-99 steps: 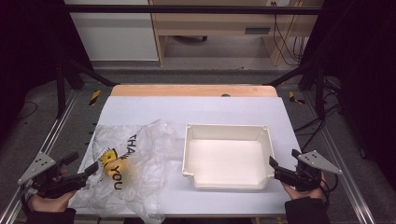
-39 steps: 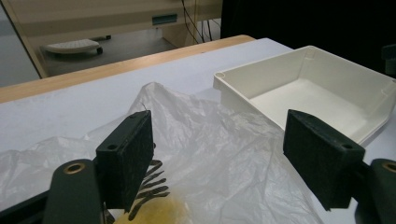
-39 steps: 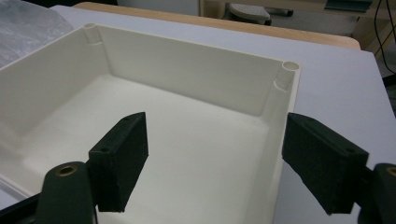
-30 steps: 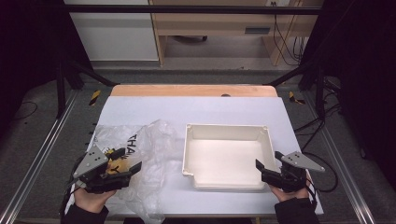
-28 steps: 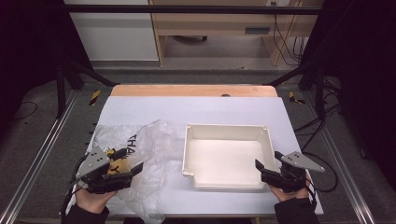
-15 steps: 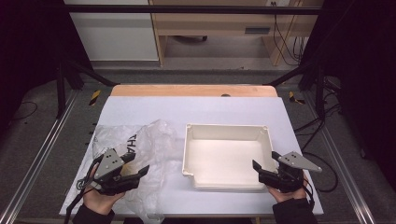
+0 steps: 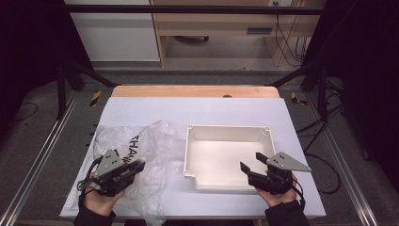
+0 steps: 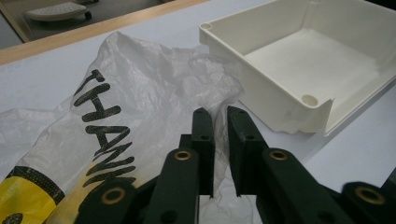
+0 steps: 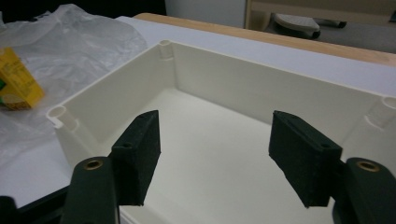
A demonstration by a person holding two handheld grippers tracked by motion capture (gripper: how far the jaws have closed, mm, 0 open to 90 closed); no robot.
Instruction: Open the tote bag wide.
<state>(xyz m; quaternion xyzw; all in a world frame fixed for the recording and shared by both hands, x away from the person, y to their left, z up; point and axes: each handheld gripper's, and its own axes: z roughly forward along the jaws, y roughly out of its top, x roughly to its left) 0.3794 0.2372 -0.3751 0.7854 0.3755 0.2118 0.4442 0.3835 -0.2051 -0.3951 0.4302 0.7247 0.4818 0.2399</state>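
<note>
A person is holding a gripper in each hand over a tabletop covered in white. The left gripper is sitting near the front left corner of the tabletop, on top of a thin see-through plastic bag. In the left gripper view, its two black jaws are almost pressed together, with only a thin gap between them, and crinkly bag plastic is lying right under them; I cannot tell if any plastic is pinched between them. The bag is lying flat and wrinkled along the left side of the tabletop, with black letters and a yellow patch on it. Just beside the bag, toward the right side of the tabletop, a white tray is sitting. The right gripper is hanging over the tray's front right corner. In the right gripper view, its jaws are spread wide apart with nothing between them, and they are pointing into the tray.
</note>
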